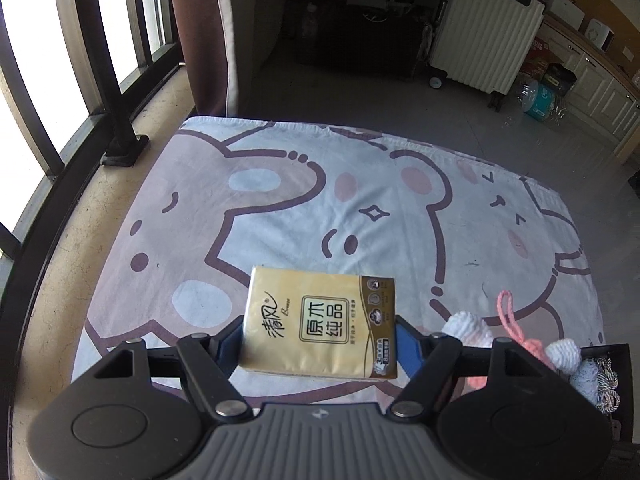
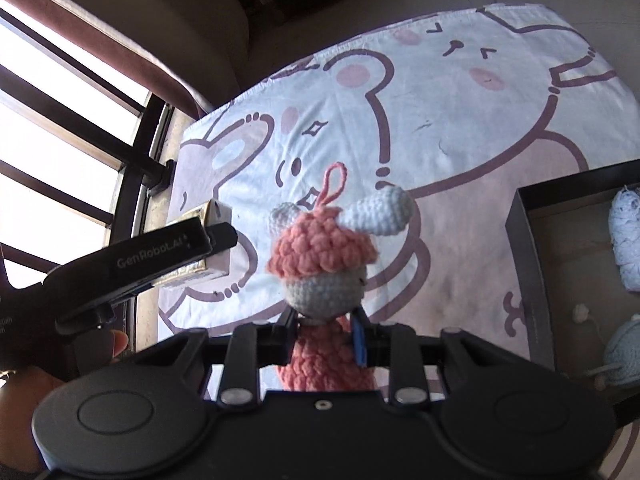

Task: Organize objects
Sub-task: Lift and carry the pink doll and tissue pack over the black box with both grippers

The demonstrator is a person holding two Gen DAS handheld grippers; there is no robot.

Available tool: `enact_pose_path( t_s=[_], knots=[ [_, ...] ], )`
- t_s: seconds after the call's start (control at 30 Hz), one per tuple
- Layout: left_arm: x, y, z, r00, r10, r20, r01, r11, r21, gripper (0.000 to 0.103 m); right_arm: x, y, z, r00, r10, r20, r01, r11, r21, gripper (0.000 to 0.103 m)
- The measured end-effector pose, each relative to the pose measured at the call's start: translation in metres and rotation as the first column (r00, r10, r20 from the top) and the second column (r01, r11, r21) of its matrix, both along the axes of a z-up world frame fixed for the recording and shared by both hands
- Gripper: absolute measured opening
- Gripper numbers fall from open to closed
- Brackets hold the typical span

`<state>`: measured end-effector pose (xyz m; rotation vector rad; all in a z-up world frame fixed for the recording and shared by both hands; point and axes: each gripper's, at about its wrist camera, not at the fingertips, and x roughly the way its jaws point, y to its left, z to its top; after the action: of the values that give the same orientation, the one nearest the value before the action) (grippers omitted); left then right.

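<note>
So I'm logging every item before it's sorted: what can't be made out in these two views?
- Black box: right wrist view, cut off by the right edge; the contents are only partly visible.
- Crochet doll: its lower body is hidden behind the right claw.
- Tissue pack: in the right wrist view mostly covered by the left claw; its small print is too small to read in the left wrist view.

Glossy gold plastic-wrapped tissue pack (image 1: 320, 326), knobbly crocheted yarn doll (image 2: 322, 264), smooth printed cloth (image 1: 280, 200).

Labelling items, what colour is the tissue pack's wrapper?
Golden yellow with a brown side strip; the tissue pack shows best in the left wrist view.
</note>
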<state>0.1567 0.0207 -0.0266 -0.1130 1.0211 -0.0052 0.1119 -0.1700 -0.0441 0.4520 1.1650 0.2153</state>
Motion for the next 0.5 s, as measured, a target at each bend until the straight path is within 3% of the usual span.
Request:
enact_pose_path(
  t_s=[0.5],
  knots=[
    [-0.034,-0.012,0.045,0.997,-0.042,0.059,0.042,0.999,0.007,0.075,-0.017,-0.021,0.048,0.993,-0.006,0.118,0.014,0.997,-0.071,0.029]
  ],
)
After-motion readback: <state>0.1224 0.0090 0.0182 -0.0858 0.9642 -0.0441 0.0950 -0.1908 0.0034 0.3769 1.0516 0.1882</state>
